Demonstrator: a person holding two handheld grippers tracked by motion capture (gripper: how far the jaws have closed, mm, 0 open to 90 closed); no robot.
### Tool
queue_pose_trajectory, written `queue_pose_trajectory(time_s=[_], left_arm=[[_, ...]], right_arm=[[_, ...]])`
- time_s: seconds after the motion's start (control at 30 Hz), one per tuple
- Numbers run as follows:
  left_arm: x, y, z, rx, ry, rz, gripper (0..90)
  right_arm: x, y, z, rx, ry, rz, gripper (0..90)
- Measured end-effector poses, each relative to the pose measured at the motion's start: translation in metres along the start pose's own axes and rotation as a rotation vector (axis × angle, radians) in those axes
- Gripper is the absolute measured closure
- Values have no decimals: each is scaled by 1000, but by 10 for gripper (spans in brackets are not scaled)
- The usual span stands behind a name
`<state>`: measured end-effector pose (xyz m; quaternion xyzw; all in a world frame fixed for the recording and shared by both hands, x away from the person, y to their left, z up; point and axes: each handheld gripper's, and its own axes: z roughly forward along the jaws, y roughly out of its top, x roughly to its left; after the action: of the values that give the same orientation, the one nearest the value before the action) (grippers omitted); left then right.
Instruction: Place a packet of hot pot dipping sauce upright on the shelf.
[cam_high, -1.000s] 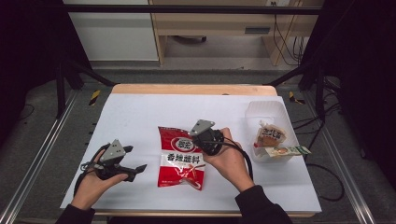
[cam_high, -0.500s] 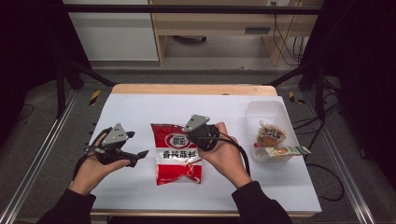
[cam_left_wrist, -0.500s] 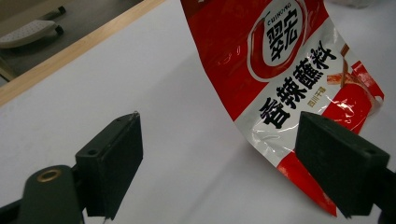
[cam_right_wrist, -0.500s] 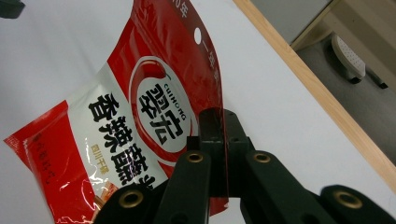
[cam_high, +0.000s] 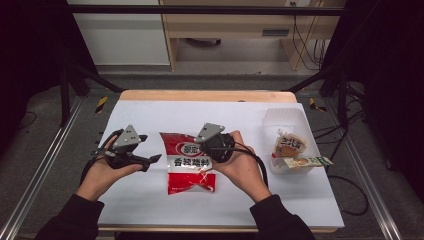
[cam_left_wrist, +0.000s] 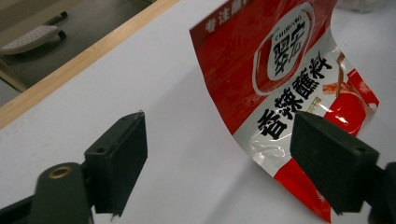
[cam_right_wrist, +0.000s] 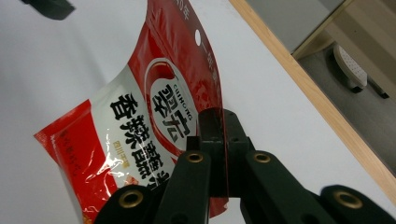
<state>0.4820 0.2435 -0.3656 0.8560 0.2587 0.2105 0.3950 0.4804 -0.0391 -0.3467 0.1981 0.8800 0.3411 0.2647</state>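
Observation:
A red and white snack bag (cam_high: 189, 162) lies in the middle of the white table, its right edge raised. My right gripper (cam_high: 204, 150) is shut on that edge; in the right gripper view the jaws (cam_right_wrist: 223, 122) pinch the thin rim of the bag (cam_right_wrist: 149, 107). My left gripper (cam_high: 152, 161) hovers left of the bag, held in a hand. In the left gripper view it (cam_left_wrist: 224, 158) stands open with nothing between the pads; the jaws have just been closing a little. The bag (cam_left_wrist: 289, 70) stands beyond, curling up off the table.
A clear plastic container (cam_high: 287, 119) at the right holds a wrapped snack (cam_high: 290, 145), and a green and white packet (cam_high: 306, 162) rests across its front rim. The table's wooden far edge (cam_high: 205, 95) runs behind. Cables trail off the right side.
The left hand has lifted its gripper off the table and drawn nearer the bag. The right gripper has shifted the bag slightly left, still shut on its edge.

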Motion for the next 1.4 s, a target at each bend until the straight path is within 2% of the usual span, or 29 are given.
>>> queue_pose_trajectory(time_s=[0.17, 0.33, 0.43, 0.6, 0.77, 0.83, 0.93, 1.03, 1.17, 1.23, 1.33, 1.4], left_arm=[[-1, 7, 5, -3, -18, 17, 258], [-1, 15, 12, -12, -16, 29, 287], [1, 20, 17, -34, -52, 26, 347], [2, 26, 27, -17, -67, 42, 410], [1, 28, 31, -12, -105, 51, 558], [-1, 29, 32, 1, -102, 60, 616], [-4, 32, 30, 8, -100, 57, 738], [-7, 34, 27, 4, -118, 67, 869], [-9, 37, 23, -11, -128, 92, 897], [-10, 38, 20, -22, -137, 113, 899], [-11, 39, 18, -24, -140, 136, 899], [-12, 41, 16, -27, -136, 143, 899]], right_arm=[[3, 1, -1, 2, 8, -12, 900], [6, 1, -3, -5, 16, -16, 900], [8, 2, -4, -2, 27, -29, 900], [9, 2, -6, -15, 43, -39, 900], [8, 3, -10, -25, 56, -35, 900], [7, 3, -11, -23, 56, -34, 900], [5, 1, -12, -21, 56, -25, 900], [2, 0, -14, -20, 64, -14, 900], [-2, -3, -18, -34, 89, 11, 898], [-4, -4, -21, -43, 115, 25, 823], [-6, -7, -24, -53, 129, 37, 705], [-7, -8, -25, -48, 129, 34, 665]])
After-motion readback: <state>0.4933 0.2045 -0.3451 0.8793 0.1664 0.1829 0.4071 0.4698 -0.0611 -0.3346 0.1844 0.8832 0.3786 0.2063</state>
